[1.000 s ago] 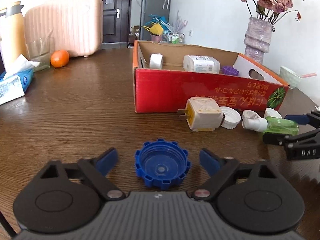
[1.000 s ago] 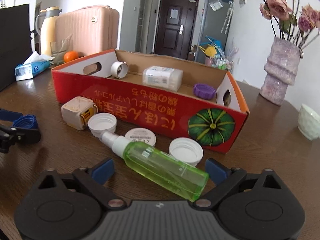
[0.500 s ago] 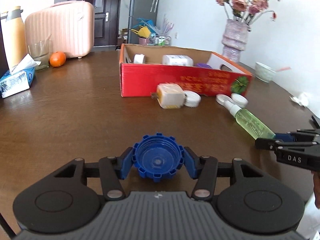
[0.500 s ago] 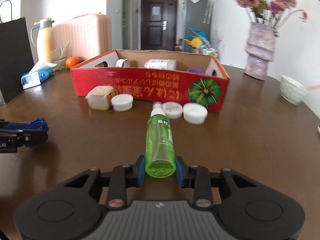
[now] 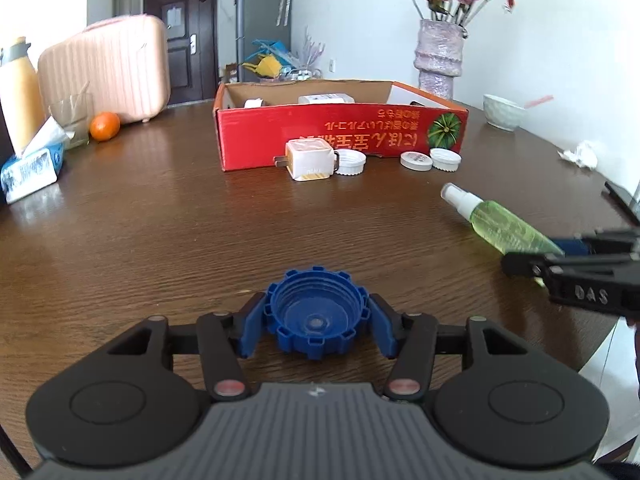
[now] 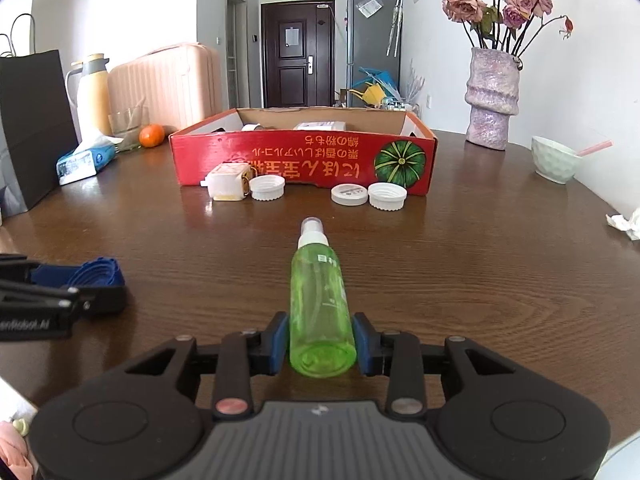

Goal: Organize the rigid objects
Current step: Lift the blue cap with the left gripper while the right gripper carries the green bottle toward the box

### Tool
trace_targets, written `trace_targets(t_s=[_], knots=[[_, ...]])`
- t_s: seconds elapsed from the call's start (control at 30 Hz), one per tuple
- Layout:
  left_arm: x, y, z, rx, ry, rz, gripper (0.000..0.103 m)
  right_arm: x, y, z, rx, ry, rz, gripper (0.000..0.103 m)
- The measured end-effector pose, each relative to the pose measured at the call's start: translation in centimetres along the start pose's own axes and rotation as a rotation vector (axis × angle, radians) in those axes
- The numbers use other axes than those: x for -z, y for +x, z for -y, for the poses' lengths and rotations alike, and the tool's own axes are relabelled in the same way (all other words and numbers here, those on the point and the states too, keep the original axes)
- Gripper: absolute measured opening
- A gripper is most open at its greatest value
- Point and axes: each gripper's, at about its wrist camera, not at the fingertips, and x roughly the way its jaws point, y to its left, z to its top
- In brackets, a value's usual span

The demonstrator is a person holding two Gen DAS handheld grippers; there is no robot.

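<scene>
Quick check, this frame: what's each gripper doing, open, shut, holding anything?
Left gripper: shut on the blue cap.
Right gripper: shut on the green spray bottle, near its base.

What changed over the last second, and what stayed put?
Both grippers closed and pulled back from the red box: the left gripper on the blue cap, the right gripper on the green spray bottle. The white caps and plug adapter stayed by the box.
</scene>
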Motion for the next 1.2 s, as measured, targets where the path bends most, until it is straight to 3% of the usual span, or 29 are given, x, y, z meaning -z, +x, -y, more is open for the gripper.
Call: trace_targets(t_s=[0.17, 0.23, 0.33, 0.7, 0.97, 1.2], knots=[[0.4, 0.0, 0.2, 0.006, 0.021, 0.025, 0.061, -0.1, 1.1, -0.3, -0.008, 0.001, 0.041, 0.041], [0.5, 0.0, 0.2, 0.011, 0.025, 0.037, 0.054, -0.1, 1.5, -0.4, -0.002, -0.004, 0.059, 0.037], [0.7, -0.1, 0.4, 0.007, 0.032, 0.052, 0.053, 0.1, 1.9, -0.5, -0.004, -0.015, 0.093, 0.031], [2.2, -1.1, 0.6, -0.072, -0.001, 0.164, 0.053, 1.2, 1.7, -1.1, 0.041, 0.022, 0.170, 0.030], [2.6, -3.4, 1.1, -0.087, 0.042, 0.222, 0.053, 1.7, -0.8, -2.2, 0.029, 0.016, 0.172, 0.030], [2.2, -7.2, 1.5, -0.098, 0.033, 0.306, 0.053, 1.9, -4.8, -3.5, 0.036, 0.011, 0.249, 0.030]])
